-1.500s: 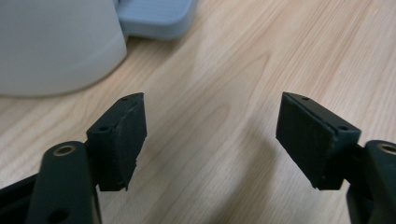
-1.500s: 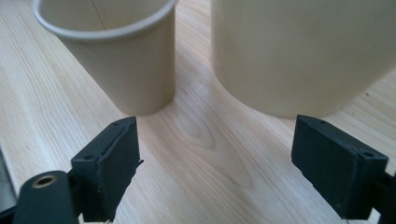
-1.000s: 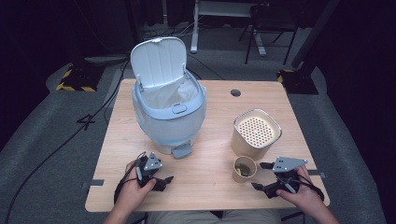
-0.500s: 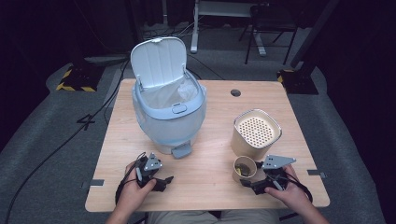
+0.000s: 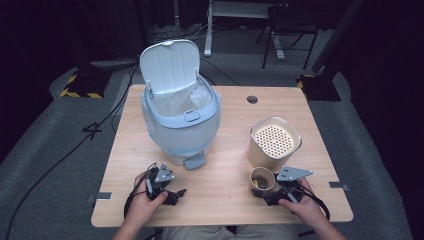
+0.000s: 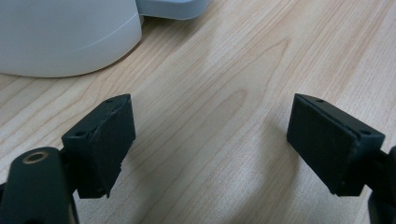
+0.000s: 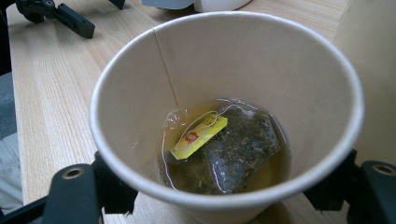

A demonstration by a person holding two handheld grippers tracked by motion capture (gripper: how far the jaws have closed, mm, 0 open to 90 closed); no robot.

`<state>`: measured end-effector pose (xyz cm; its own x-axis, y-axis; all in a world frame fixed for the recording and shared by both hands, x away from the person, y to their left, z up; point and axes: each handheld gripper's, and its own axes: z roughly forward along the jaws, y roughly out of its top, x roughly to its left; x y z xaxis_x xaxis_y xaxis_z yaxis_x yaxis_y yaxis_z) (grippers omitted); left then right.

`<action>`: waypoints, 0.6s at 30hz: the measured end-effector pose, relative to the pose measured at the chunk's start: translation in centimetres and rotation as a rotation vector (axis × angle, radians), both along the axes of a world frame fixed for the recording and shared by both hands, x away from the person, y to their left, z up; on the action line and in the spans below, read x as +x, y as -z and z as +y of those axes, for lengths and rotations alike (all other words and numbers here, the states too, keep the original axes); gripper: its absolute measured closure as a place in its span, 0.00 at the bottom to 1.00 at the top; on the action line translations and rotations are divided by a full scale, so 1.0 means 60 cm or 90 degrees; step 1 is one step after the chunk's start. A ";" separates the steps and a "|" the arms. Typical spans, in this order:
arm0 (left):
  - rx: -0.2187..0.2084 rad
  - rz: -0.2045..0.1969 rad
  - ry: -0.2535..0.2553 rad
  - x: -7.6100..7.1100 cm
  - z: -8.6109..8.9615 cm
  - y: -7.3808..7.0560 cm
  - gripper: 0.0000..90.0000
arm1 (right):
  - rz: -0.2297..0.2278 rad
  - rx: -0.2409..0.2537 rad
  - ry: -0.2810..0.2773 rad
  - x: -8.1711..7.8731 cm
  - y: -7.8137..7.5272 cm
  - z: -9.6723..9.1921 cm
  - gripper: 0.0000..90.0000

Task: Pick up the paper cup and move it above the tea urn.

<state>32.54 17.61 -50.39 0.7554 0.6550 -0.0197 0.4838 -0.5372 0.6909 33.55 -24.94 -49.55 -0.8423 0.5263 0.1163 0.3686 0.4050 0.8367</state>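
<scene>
A paper cup (image 5: 262,180) stands near the table's front right, just in front of a beige canister (image 5: 274,142). In the right gripper view the cup (image 7: 224,60) holds a little tea, a wet tea bag (image 7: 238,149) and its yellow tag (image 7: 198,135). My right gripper (image 5: 265,192) has just been closing its jaws, and they now press on the cup's lower wall from both sides. My left gripper (image 5: 176,196) rests at the front left, open, its pads (image 6: 109,140) wide apart over bare wood.
A pale blue pedal bin (image 5: 182,125) with its lid up and a liner inside stands at the table's middle left, its pedal (image 5: 194,161) facing me. The wooden table (image 5: 220,215) has a cable hole (image 5: 252,99) at the back. Chairs and cables lie on the floor beyond.
My right gripper has moved left to the cup and its jaws have closed around it. The left hand has stayed in place.
</scene>
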 end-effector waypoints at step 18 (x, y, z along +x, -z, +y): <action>0.001 0.001 0.002 0.001 0.000 0.000 0.17 | -0.014 -0.001 -0.047 -0.008 -0.051 -0.018 0.32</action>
<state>32.60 17.61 -50.38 0.7578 0.6522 -0.0203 0.4829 -0.5396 0.6896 33.08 -26.02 -46.49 -0.8813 0.4626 0.0966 0.3193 0.4323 0.8433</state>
